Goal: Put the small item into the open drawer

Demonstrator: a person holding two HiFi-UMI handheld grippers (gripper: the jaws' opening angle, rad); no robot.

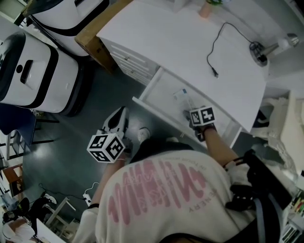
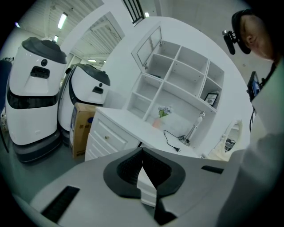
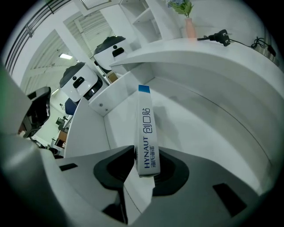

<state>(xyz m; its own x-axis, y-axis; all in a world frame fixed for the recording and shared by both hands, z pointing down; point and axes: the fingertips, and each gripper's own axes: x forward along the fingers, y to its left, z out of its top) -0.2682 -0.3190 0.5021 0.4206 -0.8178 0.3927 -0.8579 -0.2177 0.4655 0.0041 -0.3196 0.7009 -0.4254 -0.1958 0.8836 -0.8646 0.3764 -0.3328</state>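
The small item is a slim white box [image 3: 144, 128] with blue print and a blue tip. My right gripper [image 3: 144, 163] is shut on its near end, inside the open white drawer [image 3: 195, 133]. The box points away along the drawer floor. In the head view the right gripper [image 1: 187, 114] reaches over the drawer's front panel [image 1: 159, 113], with the box [image 1: 183, 97] just ahead of it in the drawer. My left gripper [image 1: 116, 119] hangs over the dark floor to the left of the drawer. Its jaws [image 2: 142, 165] are shut and hold nothing.
The drawer hangs under a white desk [image 1: 166, 38] that carries a black cable with a plug [image 1: 216, 50], a lamp [image 1: 273, 46] and a pink vase [image 1: 205, 9]. A cardboard box [image 1: 95, 40] and two white robots [image 1: 33, 71] stand at the left. Closed drawers [image 1: 130, 61] sit beside the open one.
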